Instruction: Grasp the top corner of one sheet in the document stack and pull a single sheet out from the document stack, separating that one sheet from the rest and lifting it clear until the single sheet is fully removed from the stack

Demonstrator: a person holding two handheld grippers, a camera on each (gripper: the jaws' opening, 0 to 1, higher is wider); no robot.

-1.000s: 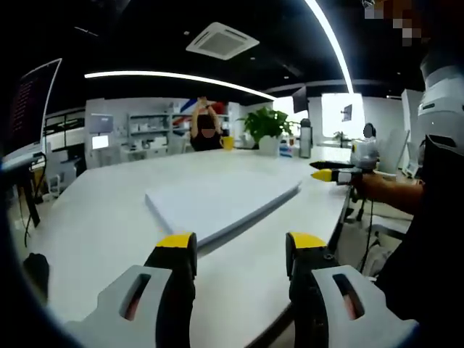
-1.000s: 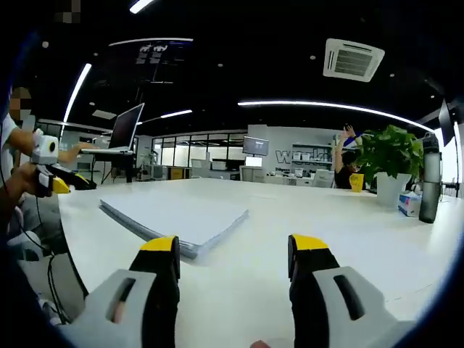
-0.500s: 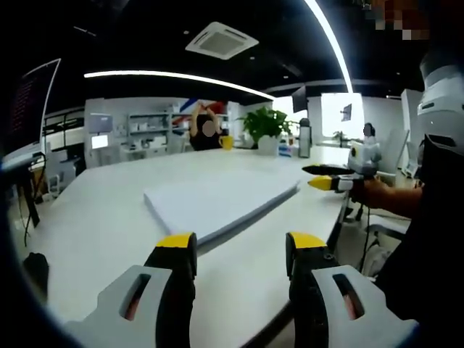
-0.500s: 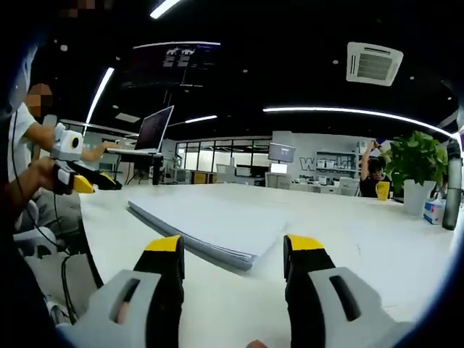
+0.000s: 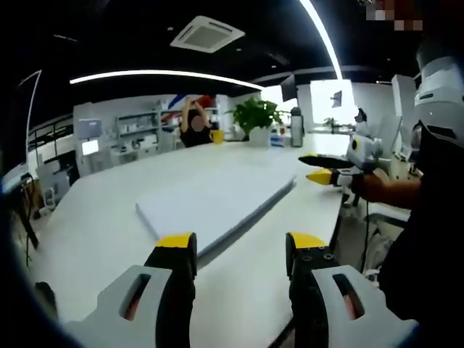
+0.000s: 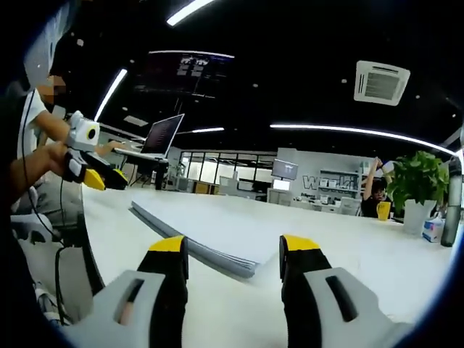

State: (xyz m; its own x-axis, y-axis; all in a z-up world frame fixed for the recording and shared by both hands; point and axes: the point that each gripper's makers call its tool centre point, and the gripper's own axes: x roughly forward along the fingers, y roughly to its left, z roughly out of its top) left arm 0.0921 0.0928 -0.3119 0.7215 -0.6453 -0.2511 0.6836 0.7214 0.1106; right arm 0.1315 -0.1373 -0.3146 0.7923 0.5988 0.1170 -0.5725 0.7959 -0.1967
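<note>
A thick stack of white sheets (image 5: 217, 203) lies flat on the white table (image 5: 101, 217). In the left gripper view my left gripper (image 5: 239, 246) stands open just short of the stack's near edge, nothing between its yellow-tipped jaws. My right gripper (image 5: 326, 168) enters that view from the right, held in a hand just past the stack's right corner. In the right gripper view the stack (image 6: 210, 228) lies ahead and its near corner sits between the open jaws of my right gripper (image 6: 233, 250). My left gripper (image 6: 98, 174) hangs at the left there, held in a hand.
A potted green plant (image 5: 255, 119), a dark bottle (image 5: 296, 129) and a yellow cup (image 5: 217, 135) stand at the table's far end. A person (image 5: 193, 125) sits behind them with arms raised. An open laptop (image 6: 156, 138) stands on a raised stand at the left. The table edge (image 5: 341, 210) runs near my body.
The right gripper has moved in low toward the stack's near corner, which now sits between its jaws. The left gripper view has shifted slightly; both grippers stay open.
</note>
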